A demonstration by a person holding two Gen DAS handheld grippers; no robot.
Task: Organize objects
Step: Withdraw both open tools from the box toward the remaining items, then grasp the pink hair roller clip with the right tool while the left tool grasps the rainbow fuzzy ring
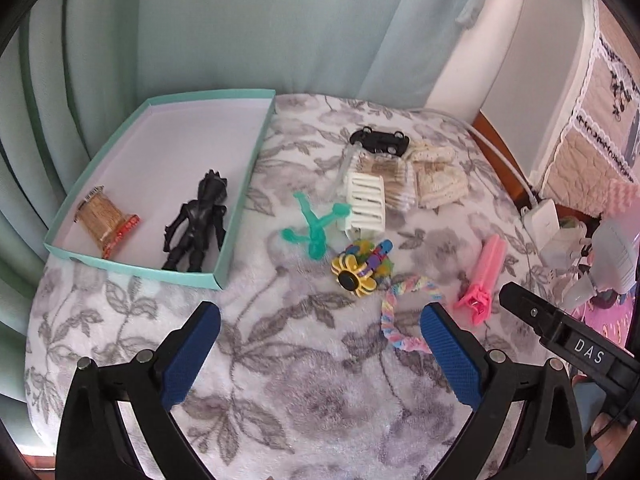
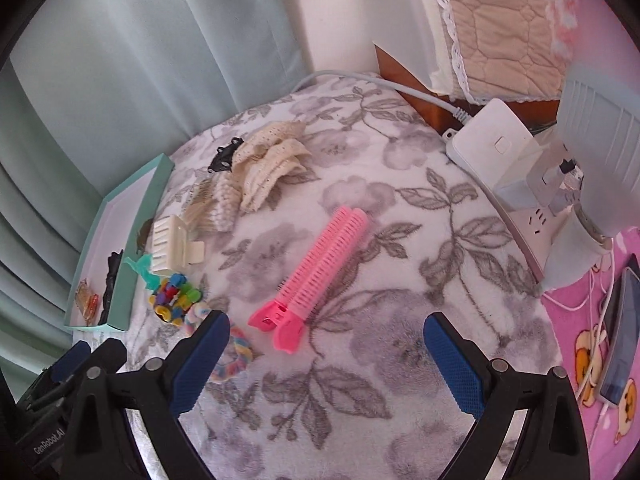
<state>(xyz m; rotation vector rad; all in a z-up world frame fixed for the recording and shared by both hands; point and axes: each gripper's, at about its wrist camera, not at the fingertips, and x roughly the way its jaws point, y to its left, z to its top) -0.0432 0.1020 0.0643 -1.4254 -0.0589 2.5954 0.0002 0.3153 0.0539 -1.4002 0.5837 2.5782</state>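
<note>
Pink and ridged, the hair clip (image 2: pixel 316 270) lies on the floral blanket (image 2: pixel 360 380) with its long axis running diagonally in the right wrist view, its flared handle end near the camera at lower left and its rounded tip pointing away to upper right. It sits just ahead of the right tool (image 2: pixel 326 342), a little left of the midline between the blue pads (image 2: pixel 454 368); that tool is spread wide, holds nothing and touches nothing. The left tool (image 1: pixel 320 334) is likewise wide open and empty, hovering over bare blanket, with a pastel braided band (image 1: pixel 396 316) lying beside its right pad. Ahead of it sits a cluster: a multicoloured toy (image 1: pixel 360 268) with a yellow flower, a green stretchy figure (image 1: pixel 314 226) sprawled with limbs out, a cream claw clip (image 1: pixel 366 200), a bundle of cotton swabs (image 1: pixel 390 178), a cream knitted cloth (image 1: pixel 438 178) and a black toy car (image 1: pixel 380 140) farthest back. To the left, a teal tray (image 1: pixel 240 184) holds a black figure (image 1: pixel 198 224), lying with its head pointing away, and a small straw-coloured bundle (image 1: pixel 104 220) beside it. A white power strip (image 2: pixel 496 148) sits off the blanket's right edge.
</note>
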